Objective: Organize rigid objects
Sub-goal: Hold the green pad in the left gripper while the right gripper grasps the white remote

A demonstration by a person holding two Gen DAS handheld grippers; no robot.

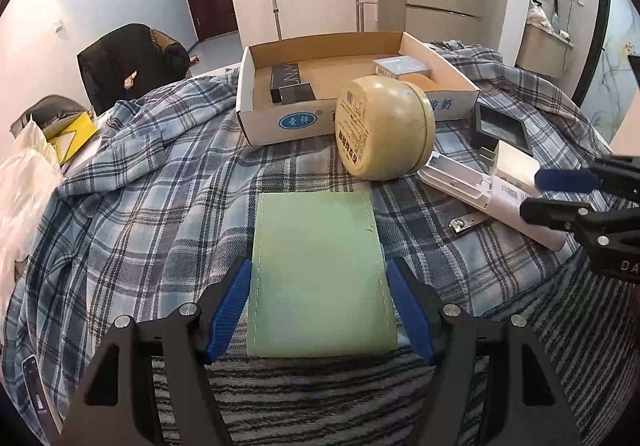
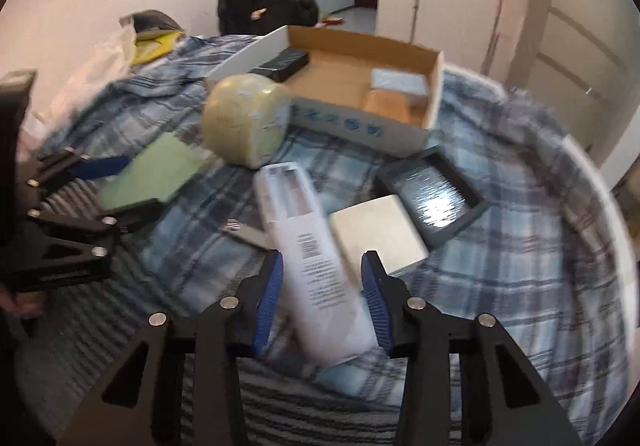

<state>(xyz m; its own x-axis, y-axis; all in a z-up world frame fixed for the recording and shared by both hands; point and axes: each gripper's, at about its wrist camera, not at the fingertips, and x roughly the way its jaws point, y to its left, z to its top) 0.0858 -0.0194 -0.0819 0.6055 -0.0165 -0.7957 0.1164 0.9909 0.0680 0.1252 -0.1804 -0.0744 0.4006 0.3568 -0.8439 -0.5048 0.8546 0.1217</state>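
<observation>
One cardboard box [image 1: 256,118], four items inside, two tongs [image 1: 320,310] [image 2: 322,298] open.

The left hand-held gripper [image 1: 320,310] points forward and level, its blue-padded jaws spread wide apart. The right hand-held gripper [image 2: 322,302] angles in from the right, its jaws likewise parted.

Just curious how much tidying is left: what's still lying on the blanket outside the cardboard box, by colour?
Green: 1, flat pad
Cream: 1, round tin
White: 2, long pack, square box
Dark grey: 1, tray
Silver: 1, nail clipper
Total: 6
</observation>
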